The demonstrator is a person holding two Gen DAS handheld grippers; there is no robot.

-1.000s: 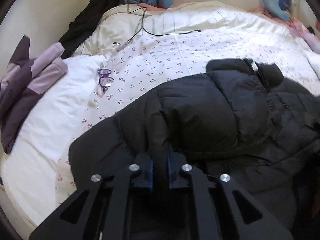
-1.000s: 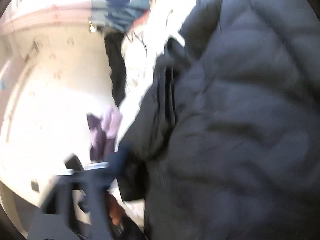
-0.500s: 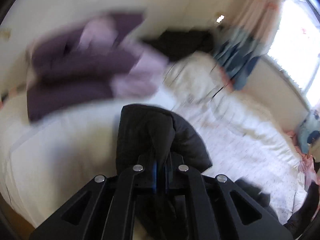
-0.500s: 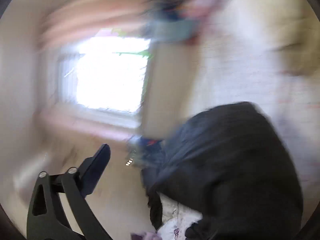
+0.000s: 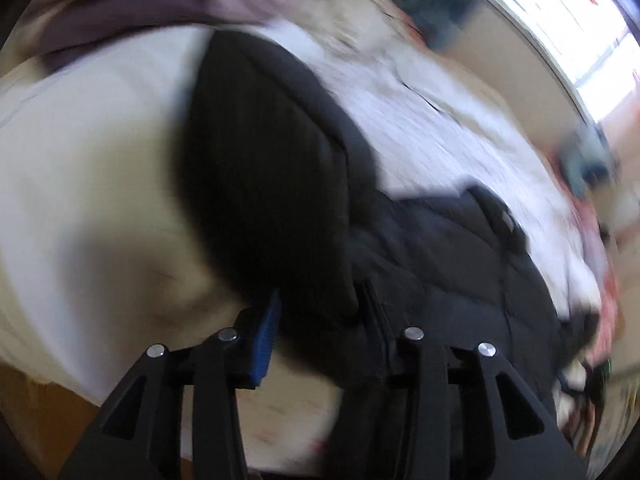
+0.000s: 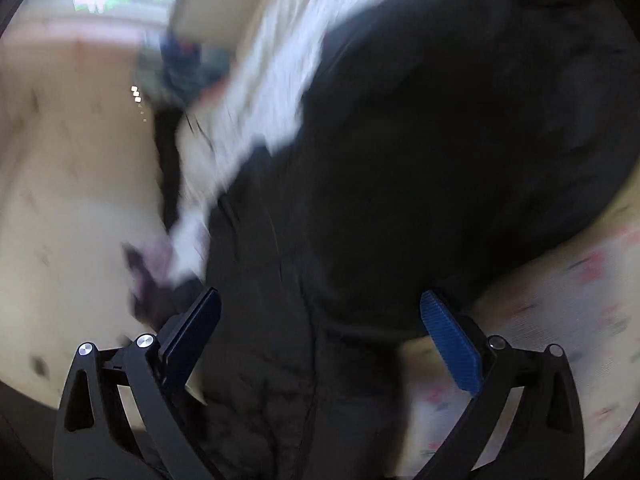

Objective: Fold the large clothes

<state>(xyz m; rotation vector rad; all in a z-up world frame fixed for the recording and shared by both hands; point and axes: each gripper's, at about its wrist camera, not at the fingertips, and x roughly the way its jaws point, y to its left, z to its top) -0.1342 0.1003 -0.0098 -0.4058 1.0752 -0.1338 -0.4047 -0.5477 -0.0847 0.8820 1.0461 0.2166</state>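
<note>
The black puffer jacket lies on the bed, filling my left view from the centre to 4 o'clock and nearly all of my right view. My left gripper stands partly spread with a dark fold bulging between the pads; whether it pinches I cannot tell through the blur. My right gripper is spread wide, holding nothing, the jacket just ahead of its tips. I judge a panel is being laid out; I would slow down, let the padding settle, then press the crease flat before regripping. Under it is the flowered bedsheet, a purple garment at 11 o'clock, and a bright window at 2 o'clock.
</note>
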